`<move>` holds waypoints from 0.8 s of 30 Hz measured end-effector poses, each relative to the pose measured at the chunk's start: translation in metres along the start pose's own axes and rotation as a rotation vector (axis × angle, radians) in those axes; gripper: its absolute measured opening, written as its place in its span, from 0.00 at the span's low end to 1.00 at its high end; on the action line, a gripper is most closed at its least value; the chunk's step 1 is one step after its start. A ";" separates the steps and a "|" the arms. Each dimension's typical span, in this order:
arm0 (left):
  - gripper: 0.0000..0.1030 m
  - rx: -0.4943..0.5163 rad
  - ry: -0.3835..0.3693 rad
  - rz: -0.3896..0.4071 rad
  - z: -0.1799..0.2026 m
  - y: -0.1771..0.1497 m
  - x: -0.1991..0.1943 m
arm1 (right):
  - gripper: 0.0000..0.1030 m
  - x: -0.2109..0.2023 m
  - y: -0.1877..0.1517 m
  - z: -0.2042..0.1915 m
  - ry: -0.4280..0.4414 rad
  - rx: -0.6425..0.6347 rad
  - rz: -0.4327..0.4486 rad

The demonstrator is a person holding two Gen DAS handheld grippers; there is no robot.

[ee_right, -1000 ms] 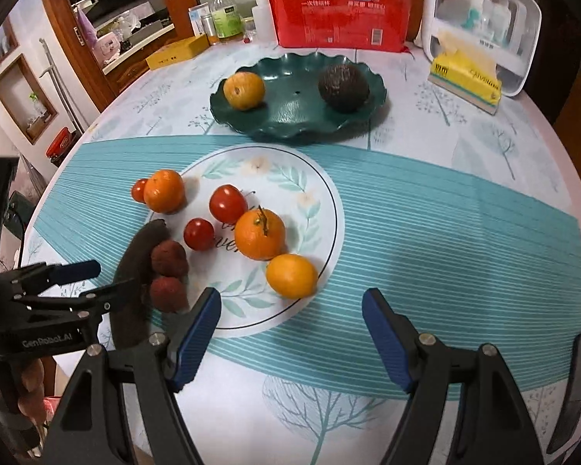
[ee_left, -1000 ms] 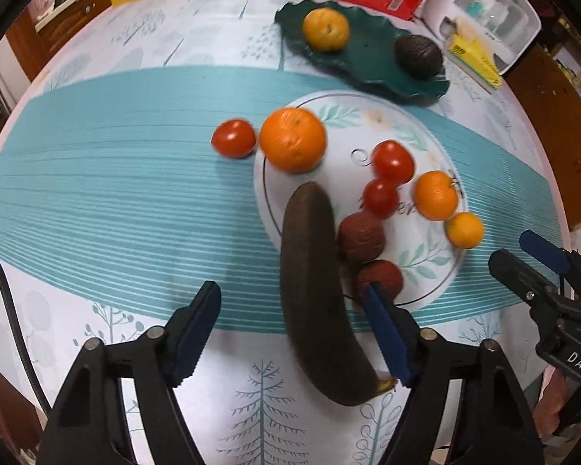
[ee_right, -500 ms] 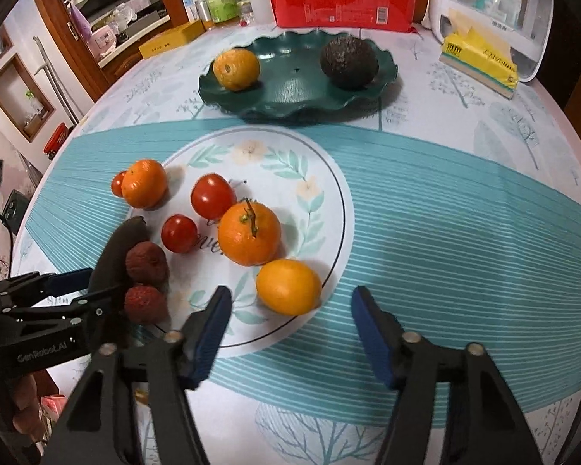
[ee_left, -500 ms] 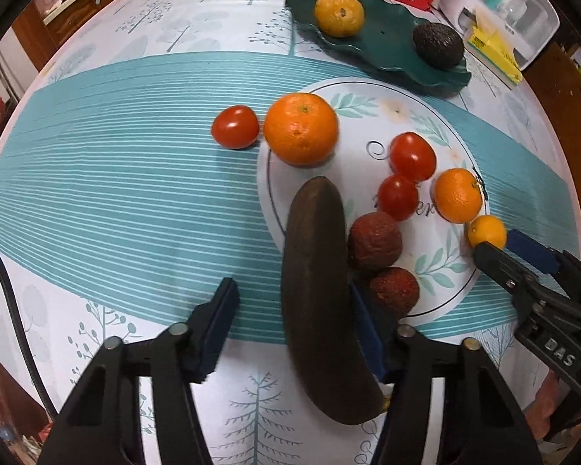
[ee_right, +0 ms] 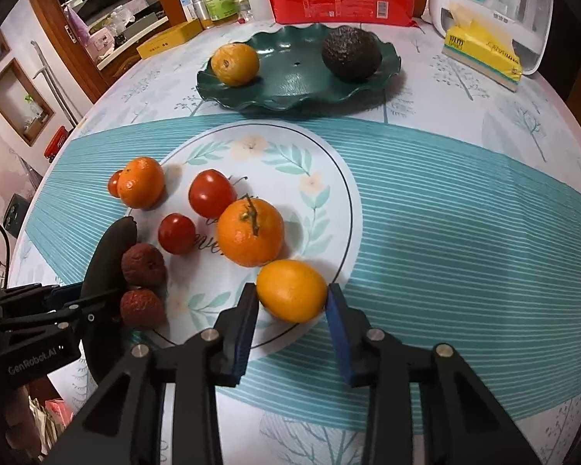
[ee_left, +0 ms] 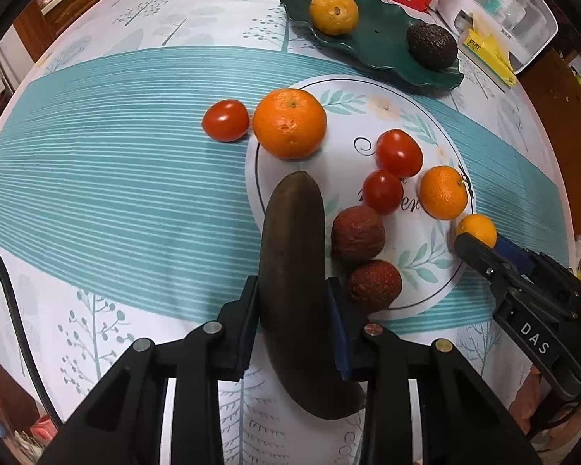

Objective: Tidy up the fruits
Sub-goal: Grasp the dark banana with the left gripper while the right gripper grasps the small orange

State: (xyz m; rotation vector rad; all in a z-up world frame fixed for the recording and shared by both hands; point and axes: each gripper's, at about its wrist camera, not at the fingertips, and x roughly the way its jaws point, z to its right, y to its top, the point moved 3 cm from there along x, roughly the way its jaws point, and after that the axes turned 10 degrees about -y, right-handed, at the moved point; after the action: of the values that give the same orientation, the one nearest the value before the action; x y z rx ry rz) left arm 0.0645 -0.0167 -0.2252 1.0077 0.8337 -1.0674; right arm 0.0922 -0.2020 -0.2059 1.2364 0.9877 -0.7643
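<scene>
- The left gripper [ee_left: 293, 312] pinches the blackened banana [ee_left: 296, 271], which lies half across the white plate's [ee_left: 418, 104] rim.
- The right gripper [ee_right: 292, 304] has both pads touching the small yellow-orange citrus [ee_right: 291, 290] at the plate's near edge.

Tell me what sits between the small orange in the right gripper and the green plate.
The stemmed orange lies directly ahead of the small orange; beyond it the white plate is bare up to the green plate.
</scene>
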 end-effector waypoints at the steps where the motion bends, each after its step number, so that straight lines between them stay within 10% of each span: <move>1: 0.30 0.002 -0.003 0.001 0.000 -0.001 -0.003 | 0.34 -0.003 0.000 -0.001 0.004 -0.001 0.004; 14: 0.30 0.061 -0.096 0.035 0.025 0.032 -0.061 | 0.34 -0.057 0.022 -0.009 0.046 -0.007 0.092; 24: 0.30 0.228 -0.082 0.173 0.064 0.136 -0.138 | 0.34 -0.106 0.092 -0.007 0.037 -0.018 0.230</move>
State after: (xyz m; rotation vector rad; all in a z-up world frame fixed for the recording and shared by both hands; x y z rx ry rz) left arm 0.1608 -0.0146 -0.0449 1.1966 0.5555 -1.0625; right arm 0.1308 -0.1826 -0.0727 1.3259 0.8615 -0.5534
